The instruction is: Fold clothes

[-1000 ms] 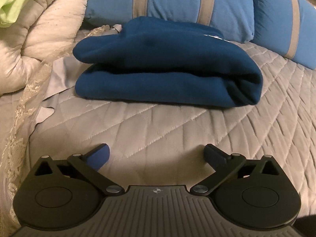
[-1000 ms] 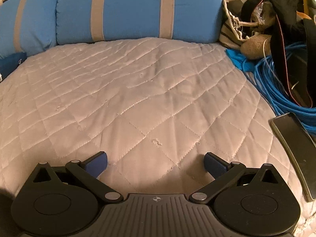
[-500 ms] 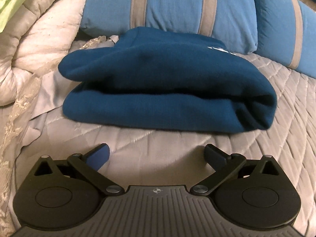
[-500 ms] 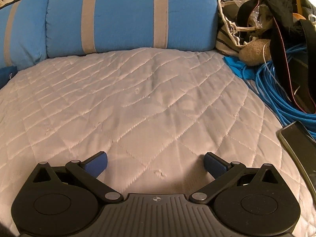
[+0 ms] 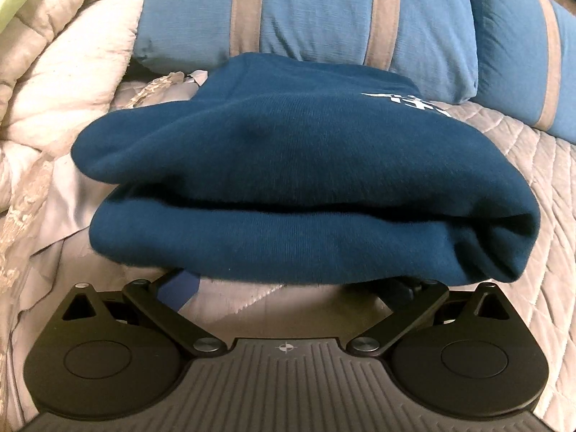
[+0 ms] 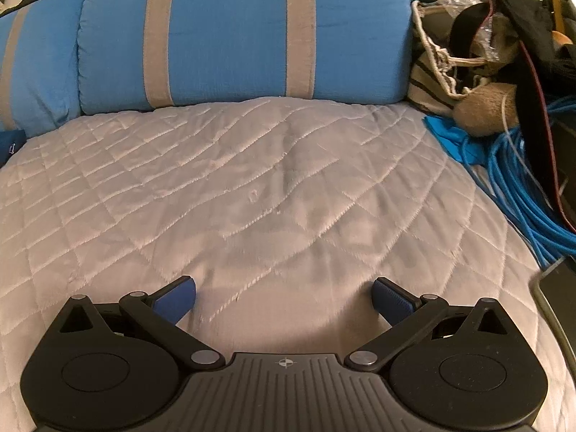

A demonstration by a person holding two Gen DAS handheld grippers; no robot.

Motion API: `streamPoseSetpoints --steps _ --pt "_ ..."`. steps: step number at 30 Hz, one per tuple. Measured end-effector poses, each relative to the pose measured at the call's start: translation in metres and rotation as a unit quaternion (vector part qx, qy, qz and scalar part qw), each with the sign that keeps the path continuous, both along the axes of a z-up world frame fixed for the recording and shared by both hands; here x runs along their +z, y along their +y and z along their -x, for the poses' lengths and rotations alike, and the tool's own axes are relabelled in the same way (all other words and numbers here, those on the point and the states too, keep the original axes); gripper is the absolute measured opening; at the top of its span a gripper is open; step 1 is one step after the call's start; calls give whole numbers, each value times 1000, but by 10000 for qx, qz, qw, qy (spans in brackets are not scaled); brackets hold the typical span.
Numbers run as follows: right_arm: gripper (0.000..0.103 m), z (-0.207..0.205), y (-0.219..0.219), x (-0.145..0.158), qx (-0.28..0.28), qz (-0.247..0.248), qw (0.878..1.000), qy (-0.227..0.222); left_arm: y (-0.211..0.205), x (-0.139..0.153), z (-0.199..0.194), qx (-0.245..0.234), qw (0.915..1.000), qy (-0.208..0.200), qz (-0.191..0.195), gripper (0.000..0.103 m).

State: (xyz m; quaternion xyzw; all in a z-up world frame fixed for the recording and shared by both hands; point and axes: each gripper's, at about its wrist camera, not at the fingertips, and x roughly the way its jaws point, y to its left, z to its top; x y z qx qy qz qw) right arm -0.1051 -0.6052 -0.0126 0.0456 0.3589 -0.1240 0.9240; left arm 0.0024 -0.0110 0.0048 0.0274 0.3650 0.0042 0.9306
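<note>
A dark blue garment [image 5: 280, 180] lies folded in a thick stack on the grey quilted bed, with white lettering on its far right top. My left gripper [image 5: 288, 282] is open, low on the quilt, and its fingertips are tucked under the garment's near edge, which hides them. My right gripper [image 6: 284, 295] is open and empty over bare quilt [image 6: 252, 180]. A small corner of the blue garment [image 6: 10, 145] shows at the far left of the right wrist view.
Blue pillows with grey stripes [image 5: 306, 14] [image 6: 244, 32] line the head of the bed. A rolled cream duvet [image 5: 61, 72] lies left of the garment. Bags [image 6: 468, 64], a coiled blue cable [image 6: 522, 187] and a dark flat device [image 6: 558, 288] crowd the right side.
My left gripper has moved forward to the folded garment, and its fingertips have slid under the near edge. My right gripper has moved forward a little over the quilt. Both stayed open.
</note>
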Motion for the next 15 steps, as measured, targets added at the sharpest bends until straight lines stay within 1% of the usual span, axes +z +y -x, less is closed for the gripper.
streamPoseSetpoints --steps 3,6,9,11,15 --pt "103 -6 -3 -1 146 0 9999 -34 0 -2 -2 -32 9999 -100 3 103" --pt "103 -4 -6 -5 280 -19 9993 -237 1 -5 3 -31 9995 -312 25 103" --pt "103 2 -5 -8 257 5 9985 -480 -2 -8 12 25 9983 -573 -72 103" --pt "103 4 -3 -9 223 81 9982 -553 -5 -7 15 64 9977 -655 -162 103" --pt "103 8 1 -10 165 193 9974 -677 -6 -6 17 109 9971 -719 -218 103"
